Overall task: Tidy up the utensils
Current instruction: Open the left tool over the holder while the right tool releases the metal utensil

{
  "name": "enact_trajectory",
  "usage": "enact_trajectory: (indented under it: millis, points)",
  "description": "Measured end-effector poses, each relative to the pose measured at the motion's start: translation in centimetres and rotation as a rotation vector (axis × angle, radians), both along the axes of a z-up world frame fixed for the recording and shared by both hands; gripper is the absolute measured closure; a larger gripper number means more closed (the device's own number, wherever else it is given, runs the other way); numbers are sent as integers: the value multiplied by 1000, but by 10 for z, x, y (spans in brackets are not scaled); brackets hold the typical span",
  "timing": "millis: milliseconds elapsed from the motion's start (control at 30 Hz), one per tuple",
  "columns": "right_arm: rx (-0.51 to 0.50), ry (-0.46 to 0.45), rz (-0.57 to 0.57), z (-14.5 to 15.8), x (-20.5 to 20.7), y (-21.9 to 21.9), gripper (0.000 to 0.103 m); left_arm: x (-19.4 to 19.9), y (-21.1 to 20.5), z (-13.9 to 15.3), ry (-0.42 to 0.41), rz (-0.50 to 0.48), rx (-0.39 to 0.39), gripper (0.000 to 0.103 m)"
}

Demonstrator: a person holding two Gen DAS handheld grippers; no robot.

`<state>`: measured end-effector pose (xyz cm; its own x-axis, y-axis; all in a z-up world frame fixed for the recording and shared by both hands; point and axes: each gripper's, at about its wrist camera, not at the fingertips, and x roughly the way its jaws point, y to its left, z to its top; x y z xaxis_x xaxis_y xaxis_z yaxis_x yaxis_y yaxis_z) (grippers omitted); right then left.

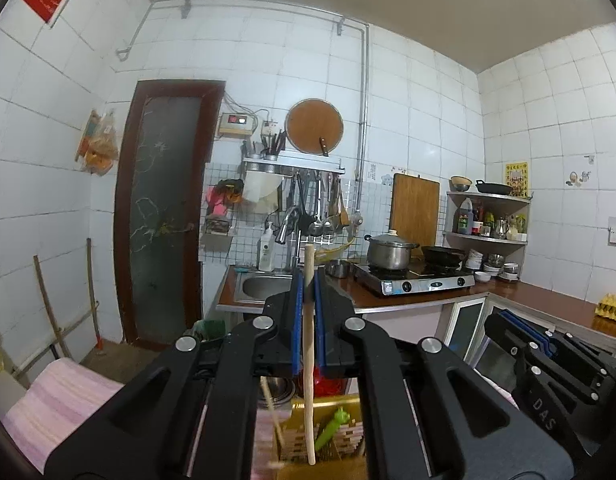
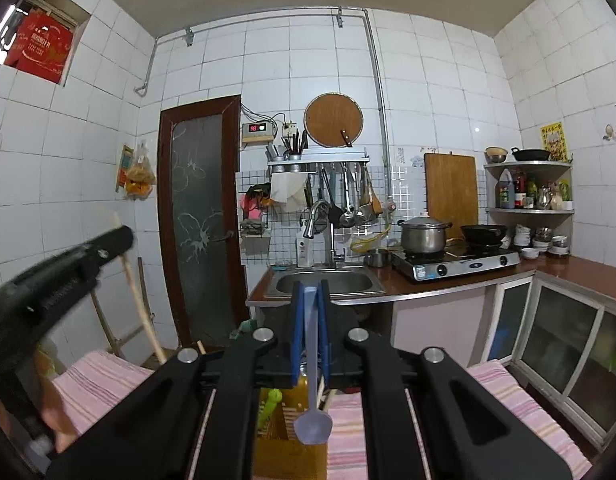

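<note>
In my left wrist view I look across a white-tiled kitchen: a dark wooden door (image 1: 160, 216) stands left of centre, a steel sink (image 1: 264, 286) sits mid-frame in a brown counter (image 1: 548, 300), and a gas stove (image 1: 414, 278) with a steel pot (image 1: 390, 250) lies right of it. A pink striped cloth (image 1: 56, 404) fills the lower left. My left gripper (image 1: 308, 280) is at centre, its blue pads closed tight on a wooden stick (image 1: 308, 360) that stands upright through them, its lower end over a yellow utensil box (image 1: 324, 436) at the bottom edge, where a green utensil (image 1: 332, 428) leans. The right gripper shows at lower right.

In my right wrist view the same door (image 2: 200, 208), sink (image 2: 328, 282), stove (image 2: 456, 266) and pot (image 2: 424, 234) run across mid-frame, with the pink cloth (image 2: 504, 404) along the bottom. My right gripper (image 2: 310, 300) is pinched shut on the handle of a pale blue spoon (image 2: 313, 416), whose bowl hangs down above the box (image 2: 284, 452) at bottom centre. The left gripper (image 2: 120, 240), blurred, enters from the left edge with the stick (image 2: 142, 312) in it.
</note>
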<state>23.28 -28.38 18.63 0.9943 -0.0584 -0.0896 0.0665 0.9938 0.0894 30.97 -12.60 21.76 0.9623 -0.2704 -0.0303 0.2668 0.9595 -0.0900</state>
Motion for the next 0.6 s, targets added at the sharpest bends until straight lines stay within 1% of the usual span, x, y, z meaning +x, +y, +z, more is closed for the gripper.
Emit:
enact_trajectory:
  millis: [67,167,300,400,500,533,567,600]
  points:
    - [-3,17,6,-12,17,1,96,17,-7,-11,20,0,9,99]
    - [4,49,10,-35,37,-1,96,43,-12,-35,57,13,9,99]
    - [38,121,26,-67,61,-8,96,71,-14,-69,115,20,29,99]
    - [39,168,26,-85,70,-8,96,83,-12,-92,144,25,41,99]
    - [37,204,24,-93,75,-10,95,93,-9,-106,189,27,44,99]
    - [37,214,26,-95,75,-11,95,94,-6,-108,204,28,35,96]
    - [32,223,17,-95,73,-12,92,94,-4,-108,213,24,31,91]
    - [25,230,-1,-93,68,-14,74,92,-1,-106,222,23,28,73]
